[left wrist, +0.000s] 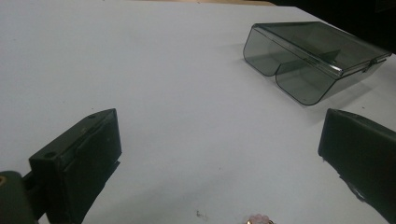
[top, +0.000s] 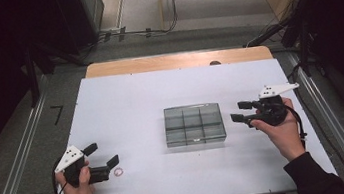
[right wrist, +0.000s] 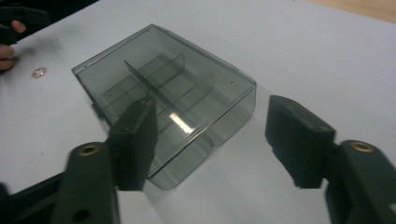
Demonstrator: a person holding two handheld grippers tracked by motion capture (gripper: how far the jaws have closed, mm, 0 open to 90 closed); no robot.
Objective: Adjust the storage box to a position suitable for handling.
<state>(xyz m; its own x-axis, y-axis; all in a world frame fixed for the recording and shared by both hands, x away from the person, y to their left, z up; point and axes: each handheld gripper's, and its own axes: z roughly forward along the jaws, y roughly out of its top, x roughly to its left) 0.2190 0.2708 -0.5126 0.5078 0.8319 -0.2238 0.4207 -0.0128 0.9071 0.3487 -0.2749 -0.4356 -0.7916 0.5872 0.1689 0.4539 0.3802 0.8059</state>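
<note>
I see a smoky grey clear-plastic box with inner dividers [top: 194, 124] lying closed and flat near the middle of the white tabletop [top: 126, 108]. My right gripper [top: 239, 111] hangs just to the right of it, pointing at its right side, with the jaws part-way apart and nothing between them. From the right gripper view the same box [right wrist: 168, 93] sits just ahead of the two black jaws, apart from them, its near corner in line with the gap; neither pad touches it.

My left gripper [top: 102, 159] sits low at the near left of the table, well apart from the box, with its jaws spread wide and empty. A small pink ring-shaped object [top: 118, 172] lies on the white surface just beside its lower jaw, not touching as far as I can tell. In the left gripper view the box [left wrist: 313, 58] shows far off at upper right, and the pink object [left wrist: 258, 219] peeks in at the bottom edge between the jaws.
</note>
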